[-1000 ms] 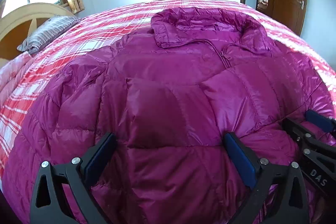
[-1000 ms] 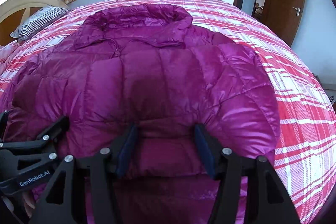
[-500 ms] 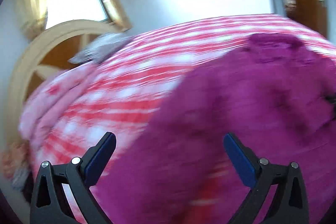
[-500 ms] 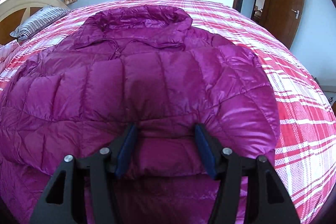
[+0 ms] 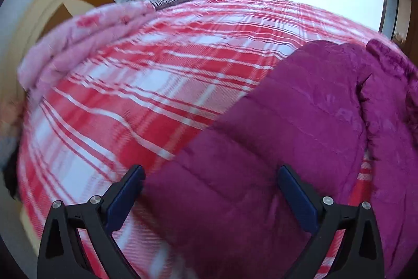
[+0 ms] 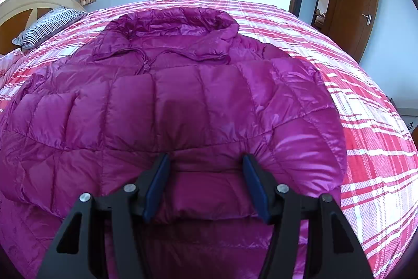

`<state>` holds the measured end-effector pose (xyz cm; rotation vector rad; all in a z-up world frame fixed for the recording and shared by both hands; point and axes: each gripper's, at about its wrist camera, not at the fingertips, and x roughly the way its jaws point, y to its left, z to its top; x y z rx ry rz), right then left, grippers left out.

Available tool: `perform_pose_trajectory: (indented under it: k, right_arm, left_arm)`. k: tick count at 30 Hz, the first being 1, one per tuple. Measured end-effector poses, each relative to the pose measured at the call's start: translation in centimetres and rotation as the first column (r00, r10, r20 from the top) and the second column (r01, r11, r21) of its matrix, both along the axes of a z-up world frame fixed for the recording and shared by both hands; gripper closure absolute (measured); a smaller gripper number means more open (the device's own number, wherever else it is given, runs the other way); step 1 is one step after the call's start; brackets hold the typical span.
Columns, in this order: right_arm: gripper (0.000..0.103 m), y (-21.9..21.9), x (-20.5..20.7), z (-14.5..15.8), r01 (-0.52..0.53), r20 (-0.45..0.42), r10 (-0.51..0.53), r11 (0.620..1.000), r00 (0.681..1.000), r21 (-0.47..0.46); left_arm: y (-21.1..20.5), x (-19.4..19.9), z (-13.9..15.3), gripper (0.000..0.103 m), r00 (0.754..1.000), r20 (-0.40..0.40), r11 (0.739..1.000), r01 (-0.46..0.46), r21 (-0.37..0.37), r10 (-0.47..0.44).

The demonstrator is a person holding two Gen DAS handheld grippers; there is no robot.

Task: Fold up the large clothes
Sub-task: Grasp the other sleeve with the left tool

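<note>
Right gripper (image 6: 205, 184) is half-open around a bunched fold of the magenta down jacket (image 6: 167, 106), apparently holding it. Left gripper (image 5: 210, 198), wide open and empty, hovers over the jacket's sleeve (image 5: 274, 127) on the plaid bedspread (image 5: 130, 85). Step: sleeve fold; next, close on sleeve.
</note>
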<state>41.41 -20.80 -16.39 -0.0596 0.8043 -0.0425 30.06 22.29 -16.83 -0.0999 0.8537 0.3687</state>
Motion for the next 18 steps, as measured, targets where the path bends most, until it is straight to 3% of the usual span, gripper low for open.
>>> perform_pose_trajectory:
  k: [5, 12, 13, 14, 16, 18]
  right_arm:
    - [0.041, 0.0, 0.0, 0.0, 0.001, 0.002, -0.001, 1.0, 1.0, -0.001]
    - [0.04, 0.0, -0.1, 0.1, 0.001, 0.005, -0.001, 1.0, 1.0, 0.001]
    - [0.04, 0.0, -0.1, 0.1, 0.001, 0.005, -0.001, 1.0, 1.0, 0.001]
    - [0.04, 0.0, -0.1, 0.1, 0.001, 0.005, -0.001, 1.0, 1.0, 0.001]
    - [0.04, -0.1, -0.1, 0.1, 0.001, 0.006, -0.001, 1.0, 1.0, 0.001]
    - [0.04, 0.0, -0.1, 0.1, 0.001, 0.006, -0.001, 1.0, 1.0, 0.0]
  left_arm:
    - [0.0, -0.2, 0.6, 0.03, 1.0, 0.02, 0.999, 0.013, -0.047, -0.012]
    - [2.3, -1.5, 1.2, 0.032, 0.999, 0.038, 0.987, -0.014, -0.158, 0.02]
    - [2.3, -1.7, 1.3, 0.037, 0.999, 0.042, 0.989, -0.007, -0.149, 0.014]
    - [2.2, -1.9, 1.5, 0.055, 0.999, 0.052, 0.989, 0.005, -0.145, 0.002]
    - [2.1, -2.1, 1.9, 0.06, 0.998, 0.059, 0.989, 0.026, -0.148, -0.017]
    - [2.1, -2.2, 2.3, 0.072, 0.997, 0.073, 0.987, 0.044, -0.157, -0.032]
